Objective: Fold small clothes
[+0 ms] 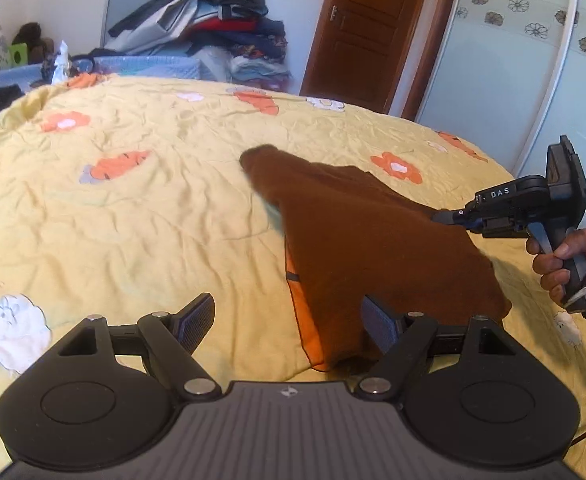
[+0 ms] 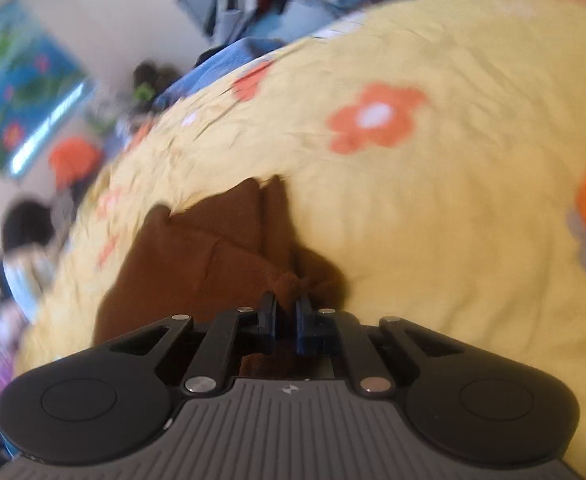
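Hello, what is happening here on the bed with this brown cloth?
A person is folding a small brown garment on a bed covered with a yellow flowered bedspread. The right gripper is shut on an edge of the garment, pinching a bunch of the fabric. The left gripper is open and holds nothing; its pads stand apart near the garment's near edge, where an orange lining shows. The garment is rumpled, not yet folded flat. A pile of clothes sits beyond the bed.

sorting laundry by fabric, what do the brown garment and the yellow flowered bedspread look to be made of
Brown garment: seemingly a fuzzy knit or fleece, matte, with soft blurred edges and an orange lining showing at its hem. Yellow flowered bedspread: apparently thin woven cotton, matte, finely creased all over, with a printed pattern.
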The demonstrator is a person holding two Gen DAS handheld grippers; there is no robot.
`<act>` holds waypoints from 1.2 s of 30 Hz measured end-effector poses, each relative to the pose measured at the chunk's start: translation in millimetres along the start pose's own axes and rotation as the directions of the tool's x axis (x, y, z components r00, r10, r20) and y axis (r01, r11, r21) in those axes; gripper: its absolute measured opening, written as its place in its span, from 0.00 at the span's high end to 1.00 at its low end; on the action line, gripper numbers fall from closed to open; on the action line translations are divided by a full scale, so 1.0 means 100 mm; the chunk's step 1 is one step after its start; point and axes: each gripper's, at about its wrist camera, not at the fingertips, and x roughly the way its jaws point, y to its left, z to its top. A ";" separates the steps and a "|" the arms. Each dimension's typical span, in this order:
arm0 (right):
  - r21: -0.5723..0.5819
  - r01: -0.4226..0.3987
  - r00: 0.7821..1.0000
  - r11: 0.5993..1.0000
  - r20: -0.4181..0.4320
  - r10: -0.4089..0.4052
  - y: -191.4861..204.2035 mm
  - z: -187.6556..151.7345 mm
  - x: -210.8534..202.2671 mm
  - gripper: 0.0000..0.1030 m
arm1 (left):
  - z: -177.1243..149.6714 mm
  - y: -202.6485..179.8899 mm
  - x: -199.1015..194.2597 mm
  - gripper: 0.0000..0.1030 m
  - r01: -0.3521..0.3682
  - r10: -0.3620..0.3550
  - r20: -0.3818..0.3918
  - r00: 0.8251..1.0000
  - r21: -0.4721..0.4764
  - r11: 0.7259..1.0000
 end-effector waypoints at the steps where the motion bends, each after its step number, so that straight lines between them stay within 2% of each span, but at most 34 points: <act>1: 0.008 -0.028 1.000 1.000 -0.004 0.028 0.00 -0.03 -0.02 0.86 | 0.01 -0.02 -0.03 0.22 0.007 -0.008 0.024 1.000 0.012 1.000; 2: -0.007 -0.044 0.999 0.999 -0.006 0.044 0.05 -0.05 -0.04 0.77 | 0.03 -0.05 -0.04 0.22 0.020 -0.021 0.049 0.999 0.028 0.999; 3: -0.023 -0.032 0.999 0.999 0.002 0.032 0.13 -0.05 -0.09 0.74 | 0.05 -0.11 -0.05 0.22 0.038 -0.041 0.072 0.997 0.052 0.998; 5: -0.020 0.007 0.998 1.000 0.060 -0.005 0.28 0.03 -0.21 0.54 | 0.07 -0.28 0.00 0.22 0.068 -0.079 0.094 0.992 0.121 0.990; 7: -0.054 -0.040 0.988 0.998 0.146 0.047 0.50 0.12 -0.28 0.52 | 0.07 -0.49 0.12 0.22 0.093 -0.113 0.088 0.990 0.207 0.974; 9: -0.077 -0.138 0.985 0.987 0.092 0.145 0.77 0.23 -0.13 0.44 | 0.04 -0.66 0.31 0.22 0.120 -0.142 0.064 0.988 0.267 0.956; 10: -0.088 -0.191 0.980 0.978 0.042 0.195 0.92 0.26 0.01 0.35 | 0.02 -0.72 0.41 0.22 0.123 -0.141 0.045 0.989 0.282 0.951; 11: -0.106 -0.240 0.971 0.965 -0.014 0.240 1.09 0.29 0.18 0.25 | 0.00 -0.75 0.52 0.22 0.110 -0.124 0.031 0.992 0.289 0.951; 13: -0.139 -0.300 0.951 0.944 -0.125 0.284 1.37 0.30 0.59 0.17 | -0.04 -0.78 0.69 0.22 0.077 -0.085 0.015 0.996 0.293 0.953; 16: -0.102 -0.302 0.926 0.948 -0.268 0.266 1.60 0.31 1.25 0.17 | -0.09 -0.80 0.74 0.22 0.066 -0.073 0.013 0.997 0.311 0.948; 17: -0.117 -0.267 0.931 0.956 -0.287 0.225 1.64 0.31 1.45 0.17 | -0.10 -0.81 0.74 0.22 0.061 -0.067 0.009 0.998 0.314 0.947; 18: -0.145 -0.202 0.945 0.969 -0.287 0.154 1.63 0.31 1.63 0.18 | -0.11 -0.81 0.75 0.22 0.055 -0.060 0.006 0.998 0.315 0.947; 20: -0.156 -0.240 0.959 0.958 -0.194 0.209 1.53 0.37 1.74 0.14 | -0.12 -0.81 0.77 0.22 0.055 -0.059 0.004 0.998 0.315 0.947; 22: -0.103 -0.241 0.964 0.965 -0.140 0.226 1.44 0.43 1.79 0.15 | -0.09 -0.80 0.78 0.22 0.065 -0.067 -0.003 0.998 0.296 0.953; 24: -0.111 -0.222 0.969 0.969 -0.137 0.206 1.47 0.42 1.79 0.15 | -0.07 -0.79 0.77 0.22 0.075 -0.075 -0.011 0.997 0.281 0.957; 27: -0.141 -0.150 0.981 0.979 -0.144 0.130 1.55 0.34 1.57 0.14 | -0.09 -0.74 0.75 0.22 0.083 -0.085 -0.006 0.996 0.271 0.959; 28: -0.125 -0.146 0.982 0.981 -0.139 0.128 1.54 0.30 1.43 0.12 | -0.10 -0.73 0.74 0.22 0.084 -0.087 -0.003 0.996 0.269 0.959; 32: -0.111 -0.260 0.962 0.959 -0.113 0.248 1.33 0.09 0.82 0.00 | -0.11 -0.75 0.77 0.21 0.078 -0.081 -0.001 0.997 0.273 0.959; 33: -0.106 -0.255 0.962 0.961 -0.127 0.242 1.30 0.06 0.76 0.00 | -0.10 -0.75 0.77 0.21 0.077 -0.079 -0.003 0.997 0.274 0.959; 35: -0.082 -0.179 0.974 0.980 -0.152 0.165 1.06 -0.02 0.84 0.03 | -0.08 -0.77 0.79 0.21 0.076 -0.077 -0.009 0.997 0.277 0.958; 36: -0.092 -0.201 0.975 0.975 -0.117 0.190 0.93 -0.07 0.87 0.06 | -0.08 -0.79 0.78 0.21 0.072 -0.072 -0.010 0.997 0.282 0.957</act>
